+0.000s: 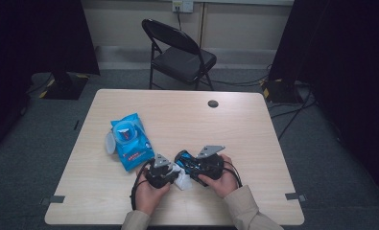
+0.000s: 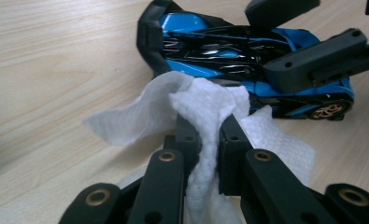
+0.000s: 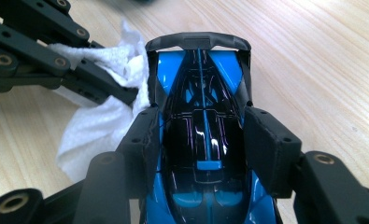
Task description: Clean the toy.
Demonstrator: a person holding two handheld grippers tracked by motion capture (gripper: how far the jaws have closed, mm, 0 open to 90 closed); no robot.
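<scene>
A blue and black toy car (image 1: pixel 189 161) (image 2: pixel 229 51) (image 3: pixel 203 135) rests on the wooden table (image 1: pixel 235 134) near its front edge. My right gripper (image 1: pixel 193 165) (image 3: pixel 203 140) is shut on the car's body, one pad on each side. My left gripper (image 1: pixel 175 172) (image 2: pixel 205 133) is shut on a crumpled white wipe (image 1: pixel 182 180) (image 2: pixel 201 107) (image 3: pixel 98 126). It presses the wipe against the car's side near the rear wing. In the right gripper view the left gripper's black jaws come in from the upper left.
A blue pack of wet wipes (image 1: pixel 131 140) with its round lid flipped open lies on the table, left of the hands. A black folding chair (image 1: pixel 177 52) stands behind the table. A dark round cable hole (image 1: pixel 213 103) sits near the far edge.
</scene>
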